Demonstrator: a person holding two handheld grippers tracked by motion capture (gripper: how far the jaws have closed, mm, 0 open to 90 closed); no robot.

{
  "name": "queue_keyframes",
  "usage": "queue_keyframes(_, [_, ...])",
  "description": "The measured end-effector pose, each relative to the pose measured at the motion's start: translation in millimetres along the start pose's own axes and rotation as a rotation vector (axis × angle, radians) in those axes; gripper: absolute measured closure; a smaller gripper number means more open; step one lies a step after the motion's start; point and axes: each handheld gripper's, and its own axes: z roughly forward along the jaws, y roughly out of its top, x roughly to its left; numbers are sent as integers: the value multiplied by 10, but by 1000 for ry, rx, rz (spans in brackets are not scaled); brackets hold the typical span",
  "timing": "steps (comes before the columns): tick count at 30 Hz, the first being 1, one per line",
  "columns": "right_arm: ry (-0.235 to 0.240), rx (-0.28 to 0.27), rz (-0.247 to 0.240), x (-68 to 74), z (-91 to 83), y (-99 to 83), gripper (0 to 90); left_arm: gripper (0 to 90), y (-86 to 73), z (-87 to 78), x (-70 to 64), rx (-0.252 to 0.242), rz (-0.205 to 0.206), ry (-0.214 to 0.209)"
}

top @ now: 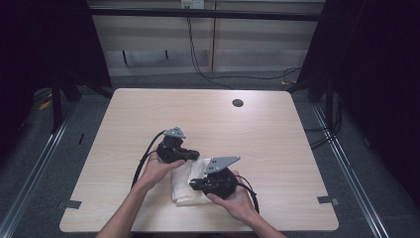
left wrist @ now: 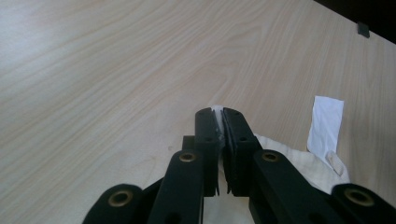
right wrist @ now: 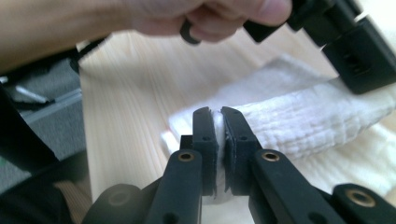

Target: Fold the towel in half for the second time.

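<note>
While each gripper pinches an edge of the towel [top: 188,182], left gripper [top: 194,155] and right gripper [top: 194,185] keep it lifted for folding; it lies near the table's [top: 148,114] front edge, centre.

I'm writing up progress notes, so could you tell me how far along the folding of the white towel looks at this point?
Partly done: the white towel already lies in a folded, layered bundle on the table. In hand: the left gripper is shut on an edge of it, and the right gripper is shut on another layer, both low over the cloth. Left: probably bringing the held edges over, laying them flat and letting go.
</note>
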Motion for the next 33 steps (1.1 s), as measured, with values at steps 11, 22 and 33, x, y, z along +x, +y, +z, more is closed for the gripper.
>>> queue_keyframes(11, [-44, 86, 6, -92, 40, -272, 759, 795, -41, 246, 15, 31, -12, 9])
queue_keyframes(22, [-76, 63, 65, -233, -187, -374, 544, 701, 99, 322, -83, -7, 15, -36])
queue_keyframes(33, [-133, 83, 84, -427, -148, -388, 542, 496, 204, 186, -172, -43, 48, -15])
